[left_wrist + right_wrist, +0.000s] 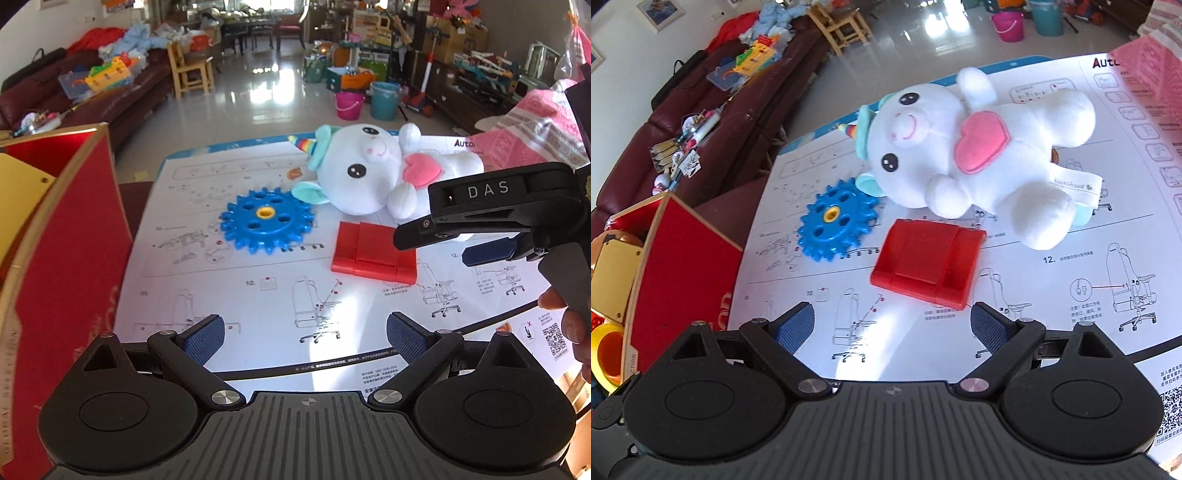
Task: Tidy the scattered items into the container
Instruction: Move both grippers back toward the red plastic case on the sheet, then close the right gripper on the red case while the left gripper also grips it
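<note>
Red box [70, 236] at left, gear [266, 220], block [925, 264], plush [975, 155] on sheet, both grippers [304, 332] [892, 325] agape, empty

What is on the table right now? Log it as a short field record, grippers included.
surface: printed instruction sheet
loose items: blue gear; red plastic block; white unicorn plush
plush pose: lying on its side, pink heart showing
container: red box, left of the sheet, open, already holding some things
left gripper: open, empty, over the sheet
right gripper: open, empty, nearest the red plastic block
</note>
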`<control>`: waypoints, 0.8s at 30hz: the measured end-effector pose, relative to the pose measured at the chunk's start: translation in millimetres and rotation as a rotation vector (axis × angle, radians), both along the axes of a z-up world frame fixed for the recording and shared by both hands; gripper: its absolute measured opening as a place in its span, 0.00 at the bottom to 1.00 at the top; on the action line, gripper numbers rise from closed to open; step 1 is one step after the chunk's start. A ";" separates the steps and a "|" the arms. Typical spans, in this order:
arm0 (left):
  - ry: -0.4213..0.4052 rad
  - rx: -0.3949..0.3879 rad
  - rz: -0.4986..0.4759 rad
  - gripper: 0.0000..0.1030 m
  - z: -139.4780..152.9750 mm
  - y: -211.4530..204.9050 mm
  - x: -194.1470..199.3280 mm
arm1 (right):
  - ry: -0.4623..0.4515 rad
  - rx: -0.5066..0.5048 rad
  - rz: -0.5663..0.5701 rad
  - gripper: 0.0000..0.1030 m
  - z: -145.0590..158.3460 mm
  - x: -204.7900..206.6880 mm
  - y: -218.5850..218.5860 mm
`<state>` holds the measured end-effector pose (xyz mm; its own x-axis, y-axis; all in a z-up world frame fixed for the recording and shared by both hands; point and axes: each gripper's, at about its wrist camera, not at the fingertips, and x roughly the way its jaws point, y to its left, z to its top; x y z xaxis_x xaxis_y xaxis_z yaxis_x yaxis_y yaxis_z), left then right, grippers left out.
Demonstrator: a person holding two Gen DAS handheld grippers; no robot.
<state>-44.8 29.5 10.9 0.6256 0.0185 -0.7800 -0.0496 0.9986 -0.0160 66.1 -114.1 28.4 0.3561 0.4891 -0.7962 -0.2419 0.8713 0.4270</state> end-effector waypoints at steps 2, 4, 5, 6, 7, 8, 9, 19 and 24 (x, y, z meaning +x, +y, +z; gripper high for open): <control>0.016 -0.003 -0.018 0.97 -13.5 -6.1 13.2 | 0.002 -0.013 -0.005 0.90 -7.1 7.3 1.5; 0.020 -0.006 -0.033 0.97 -25.1 -10.6 26.7 | 0.011 -0.027 -0.009 0.90 -17.3 18.2 4.8; 0.020 -0.012 -0.039 0.97 -30.0 -12.1 33.5 | 0.014 -0.035 -0.011 0.90 -21.5 23.0 7.0; 0.020 -0.020 -0.044 0.97 -34.6 -12.7 40.0 | 0.017 -0.047 -0.015 0.90 -26.2 28.4 9.3; 0.018 -0.028 -0.047 0.97 -38.4 -12.5 45.4 | 0.017 -0.057 -0.016 0.90 -30.4 33.2 12.2; 0.014 -0.037 -0.053 0.97 -41.8 -13.3 52.0 | 0.015 -0.065 -0.013 0.90 -33.7 37.1 14.9; 0.009 -0.042 -0.061 0.97 -44.6 -13.5 56.9 | 0.011 -0.077 -0.007 0.90 -37.9 42.4 18.0; 0.003 -0.033 -0.137 0.97 -69.0 -20.6 97.8 | -0.010 -0.135 0.021 0.94 -61.2 73.4 35.8; 0.012 -0.052 -0.163 0.97 -79.6 -18.4 107.8 | -0.004 -0.124 0.043 0.97 -67.0 77.8 35.9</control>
